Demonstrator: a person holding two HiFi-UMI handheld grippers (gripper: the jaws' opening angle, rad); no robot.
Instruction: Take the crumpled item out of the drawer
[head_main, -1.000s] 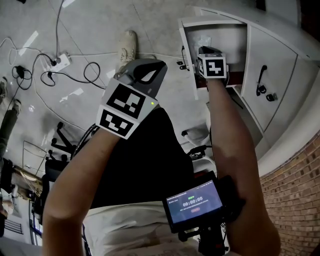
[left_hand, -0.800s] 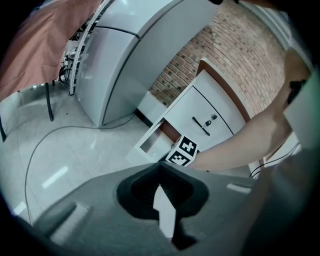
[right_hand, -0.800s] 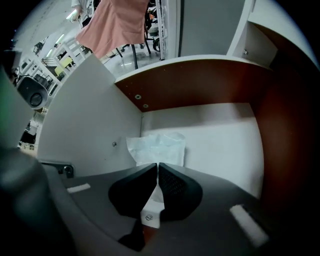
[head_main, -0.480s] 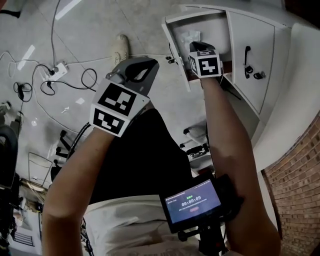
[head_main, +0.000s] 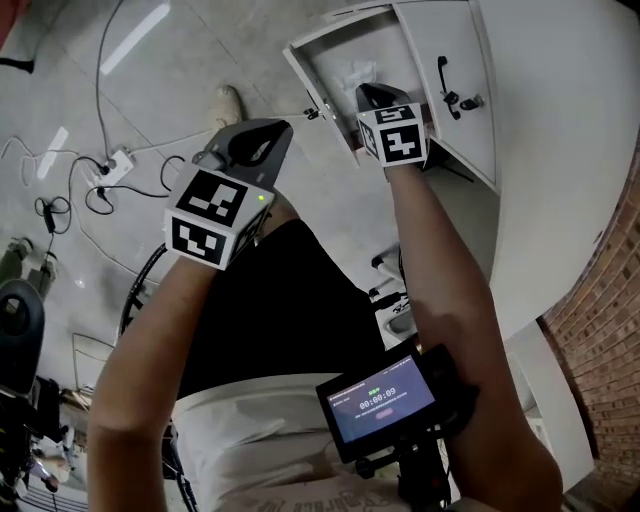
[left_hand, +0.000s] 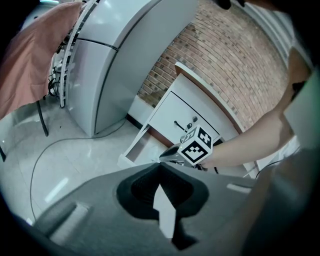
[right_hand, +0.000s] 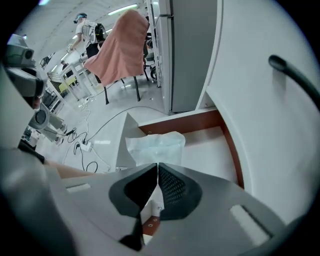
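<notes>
Inside the open drawer of the white cabinet, a crumpled bag of pale clear plastic lies on the white drawer floor, toward the left wall and just short of the brown far edge. At the bag's near edge sits the right tool: its two jaws are drawn almost completely together, and their tips look pinched on that edge, though the bag's body still rests in the drawer. To the right of the drawer a white cabinet door carries a dark curved handle. Well apart to the left, the left tool hangs over the tiled floor with its jaws closed tip to tip and nothing between them. Black cables and a white power strip lie on the floor farther left. Beyond the drawer stands a tall grey fridge, and left of that a pink cloth is draped over a chair.
</notes>
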